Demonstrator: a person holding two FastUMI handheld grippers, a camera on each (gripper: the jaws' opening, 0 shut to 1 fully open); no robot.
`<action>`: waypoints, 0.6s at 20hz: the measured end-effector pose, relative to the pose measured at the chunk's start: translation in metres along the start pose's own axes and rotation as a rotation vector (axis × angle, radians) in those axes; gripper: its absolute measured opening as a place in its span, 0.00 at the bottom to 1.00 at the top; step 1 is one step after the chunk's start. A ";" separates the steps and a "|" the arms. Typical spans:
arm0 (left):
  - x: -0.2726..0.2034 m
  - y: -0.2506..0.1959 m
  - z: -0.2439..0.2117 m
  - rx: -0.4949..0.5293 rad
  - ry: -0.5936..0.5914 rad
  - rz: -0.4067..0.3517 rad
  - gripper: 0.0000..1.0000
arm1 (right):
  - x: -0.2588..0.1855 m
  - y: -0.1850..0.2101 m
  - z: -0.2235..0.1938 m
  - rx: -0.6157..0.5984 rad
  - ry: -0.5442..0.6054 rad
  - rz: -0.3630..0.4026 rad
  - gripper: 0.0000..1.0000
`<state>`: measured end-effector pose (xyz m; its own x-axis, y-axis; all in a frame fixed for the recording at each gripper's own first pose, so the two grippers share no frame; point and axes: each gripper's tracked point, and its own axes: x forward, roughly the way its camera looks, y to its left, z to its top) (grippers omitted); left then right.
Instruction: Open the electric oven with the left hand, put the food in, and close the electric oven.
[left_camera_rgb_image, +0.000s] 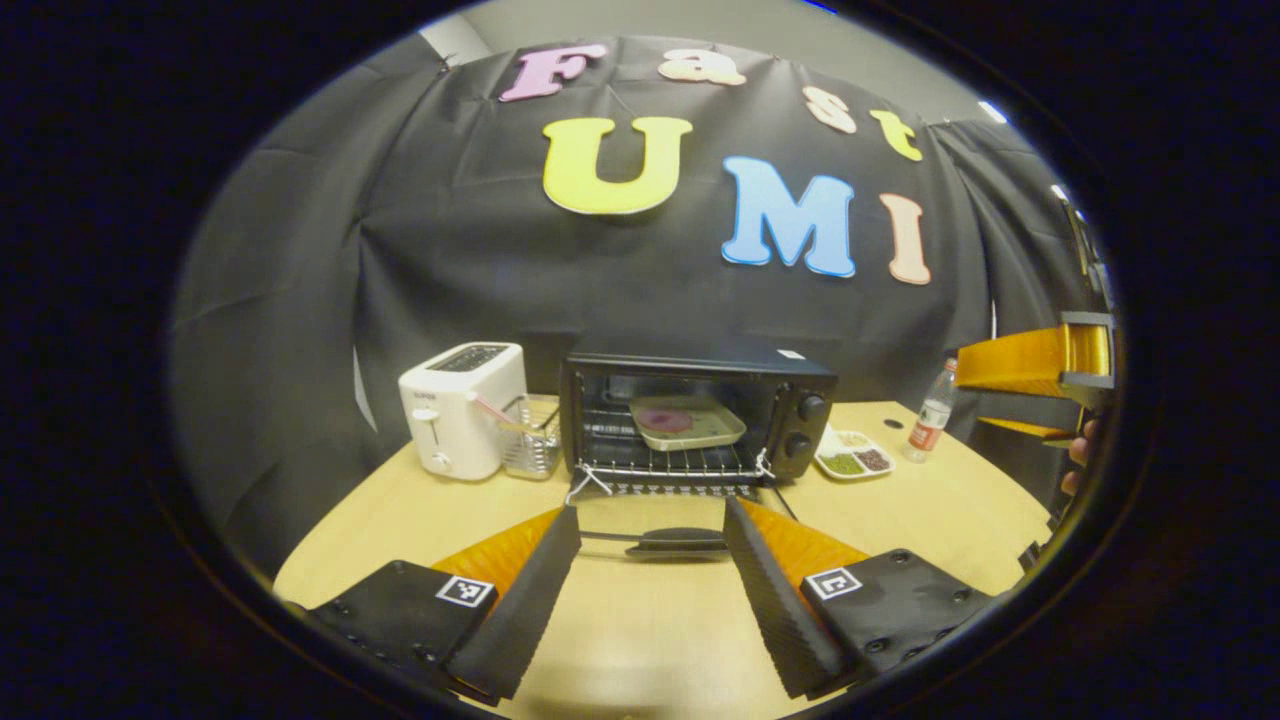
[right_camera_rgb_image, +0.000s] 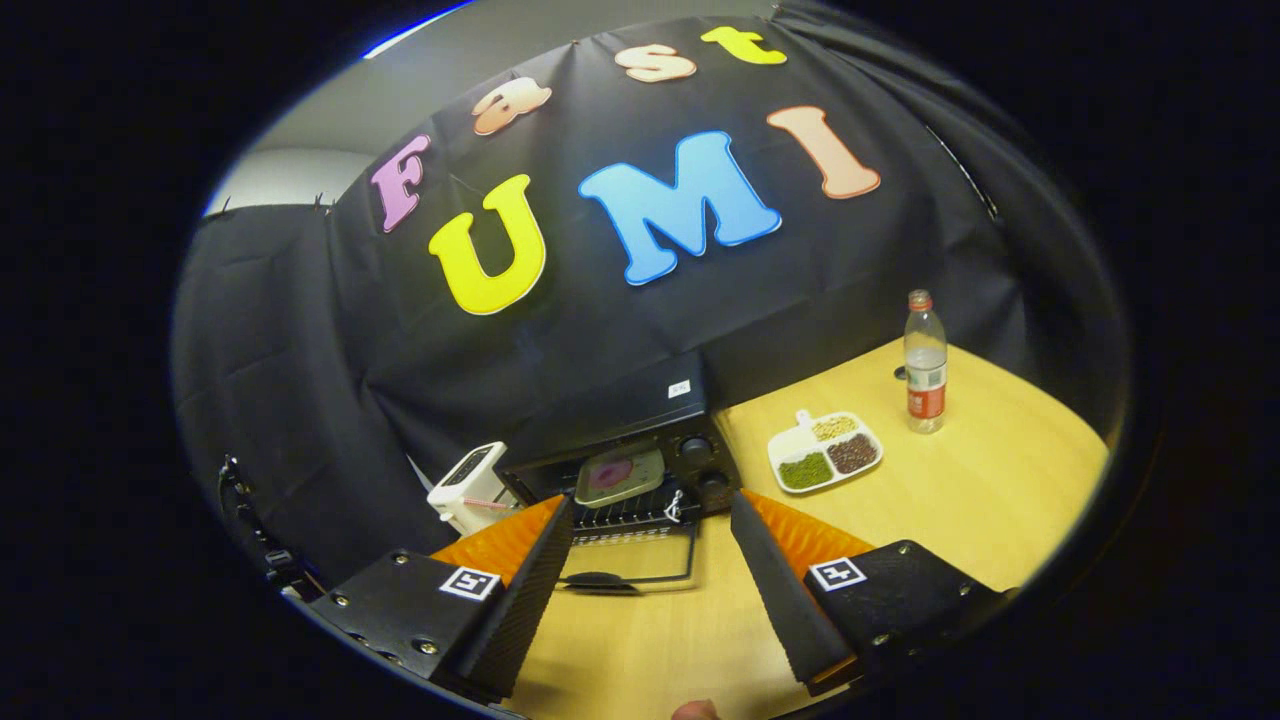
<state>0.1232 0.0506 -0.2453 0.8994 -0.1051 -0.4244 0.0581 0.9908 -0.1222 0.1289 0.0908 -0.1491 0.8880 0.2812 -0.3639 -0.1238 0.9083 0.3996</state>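
The black electric oven (left_camera_rgb_image: 700, 410) (right_camera_rgb_image: 640, 450) stands at the back of the table with its glass door (left_camera_rgb_image: 660, 520) (right_camera_rgb_image: 630, 560) folded down flat. Inside, on the wire rack, rests a beige tray with pink food (left_camera_rgb_image: 685, 420) (right_camera_rgb_image: 618, 476). My left gripper (left_camera_rgb_image: 650, 590) is open, in front of the lowered door, its fingers either side of the door handle (left_camera_rgb_image: 675, 543) but apart from it. My right gripper (right_camera_rgb_image: 650, 600) is open too, held higher and back from the oven, with nothing between its fingers. The right gripper's body shows at the right edge of the left gripper view (left_camera_rgb_image: 1040, 375).
A white toaster (left_camera_rgb_image: 462, 408) (right_camera_rgb_image: 468, 488) and a wire basket (left_camera_rgb_image: 530, 438) stand left of the oven. To the oven's right lie a white divided dish of beans (left_camera_rgb_image: 853, 456) (right_camera_rgb_image: 826, 452) and a plastic bottle (left_camera_rgb_image: 930, 412) (right_camera_rgb_image: 925, 362). The wooden table (left_camera_rgb_image: 650, 640) stretches in front.
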 end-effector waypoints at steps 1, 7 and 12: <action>0.005 -0.005 -0.008 0.005 0.018 -0.014 0.95 | -0.005 -0.007 0.003 -0.031 -0.021 -0.024 0.97; 0.041 -0.025 -0.053 0.018 0.137 -0.083 0.97 | -0.032 -0.042 0.018 -0.127 -0.097 -0.160 0.96; 0.069 -0.028 -0.100 -0.014 0.253 -0.088 1.00 | -0.052 -0.058 0.043 -0.201 -0.196 -0.238 0.97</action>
<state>0.1401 0.0069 -0.3607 0.7539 -0.2105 -0.6224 0.1235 0.9758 -0.1804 0.1086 0.0103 -0.1167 0.9680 0.0080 -0.2510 0.0290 0.9893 0.1433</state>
